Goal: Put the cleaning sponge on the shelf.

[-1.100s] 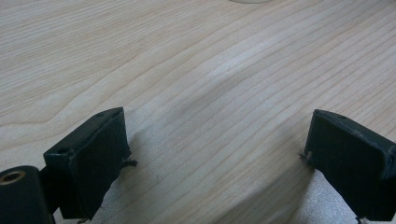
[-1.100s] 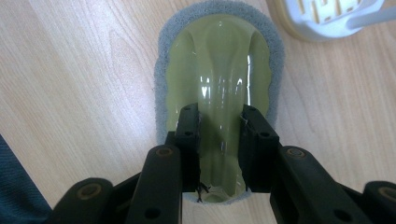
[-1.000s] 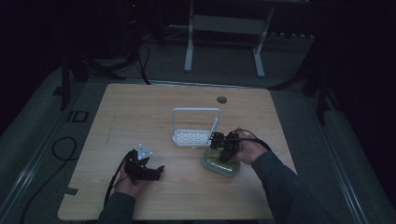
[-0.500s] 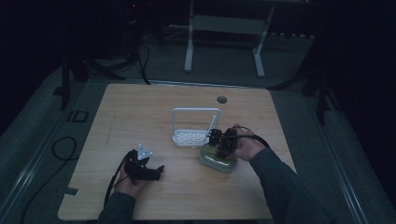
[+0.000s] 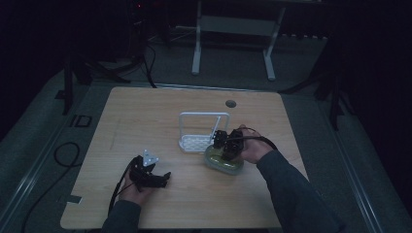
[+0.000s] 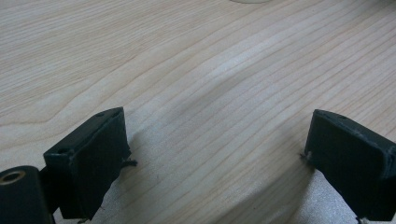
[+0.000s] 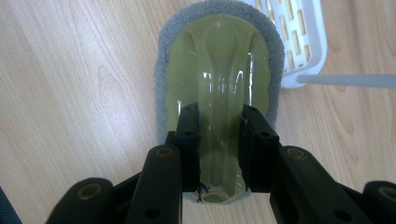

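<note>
Right jaws: clamped from above on the raised central ridge of the scrubber's [image 7: 219,93] olive-green plastic handle, one pad on each flank; right gripper [image 7: 219,154] pointed steeply down, likely because that ridge is the one narrow part fit for a grip.
Scrubber: flat on the table with its grey abrasive pad underneath, fringe of the pad showing all round the handle; far end just beside the front corner of the white drainer, contact not possible to tell.
Left jaws: spread wide, nothing between them, bare wood below; left gripper [image 5: 154,177] low over the table, well apart from the scrubber, seemingly parked while the other hand works.
White drainer [image 7: 303,42]: slotted plastic tray with a tall wire-like frame upright at its back, near the table's middle; looks like the intended home or source of the scrubber, judging from how close the two lie.
Hands: right hand [image 5: 253,149] wrapped round its gripper from the right side; left hand [image 5: 132,188] under its gripper, cable trailing back along the forearm.
Table [image 5: 145,116]: pale wood grain, round cable hole near the far edge.
Room: dim, dark carpeted floor, cables on the floor at left, legs of a white stand beyond the table.
</note>
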A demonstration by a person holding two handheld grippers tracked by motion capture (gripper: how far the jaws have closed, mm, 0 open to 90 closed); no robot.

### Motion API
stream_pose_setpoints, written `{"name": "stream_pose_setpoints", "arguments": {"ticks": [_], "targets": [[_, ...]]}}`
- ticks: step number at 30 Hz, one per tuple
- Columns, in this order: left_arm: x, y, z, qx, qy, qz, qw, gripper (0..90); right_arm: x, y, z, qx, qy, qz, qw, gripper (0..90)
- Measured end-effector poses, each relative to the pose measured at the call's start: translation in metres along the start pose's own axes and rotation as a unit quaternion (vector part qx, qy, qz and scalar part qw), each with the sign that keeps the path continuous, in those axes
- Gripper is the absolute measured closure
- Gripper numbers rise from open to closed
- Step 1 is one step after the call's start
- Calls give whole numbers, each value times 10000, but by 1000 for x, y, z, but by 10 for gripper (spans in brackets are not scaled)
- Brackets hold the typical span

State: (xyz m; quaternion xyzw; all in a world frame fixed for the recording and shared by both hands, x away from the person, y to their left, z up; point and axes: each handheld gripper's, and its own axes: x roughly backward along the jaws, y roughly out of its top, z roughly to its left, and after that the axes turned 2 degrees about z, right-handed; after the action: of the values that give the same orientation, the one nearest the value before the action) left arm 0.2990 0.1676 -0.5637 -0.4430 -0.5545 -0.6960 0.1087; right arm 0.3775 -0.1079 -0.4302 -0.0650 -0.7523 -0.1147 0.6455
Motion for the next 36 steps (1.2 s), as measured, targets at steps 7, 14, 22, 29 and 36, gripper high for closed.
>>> {"name": "stream_pose_setpoints", "arguments": {"ticks": [7,14,22,29,36], "targets": [[0,0,0,-7,3,0,10000,62,1,6,0,35,-60,-32,10000,717],[0,0,0,-15,5,1,10000,62,1,10,0,132,-117,-64,9998,717],[0,0,0,-10,6,-2,10000,61,3,19,-1,336,-221,-48,9992,717],[0,0,0,-4,5,-4,10000,60,3,24,-1,462,-269,-55,9986,717],[0,0,0,-5,7,0,10000,60,2,26,-3,555,-335,-27,9979,717]]}}
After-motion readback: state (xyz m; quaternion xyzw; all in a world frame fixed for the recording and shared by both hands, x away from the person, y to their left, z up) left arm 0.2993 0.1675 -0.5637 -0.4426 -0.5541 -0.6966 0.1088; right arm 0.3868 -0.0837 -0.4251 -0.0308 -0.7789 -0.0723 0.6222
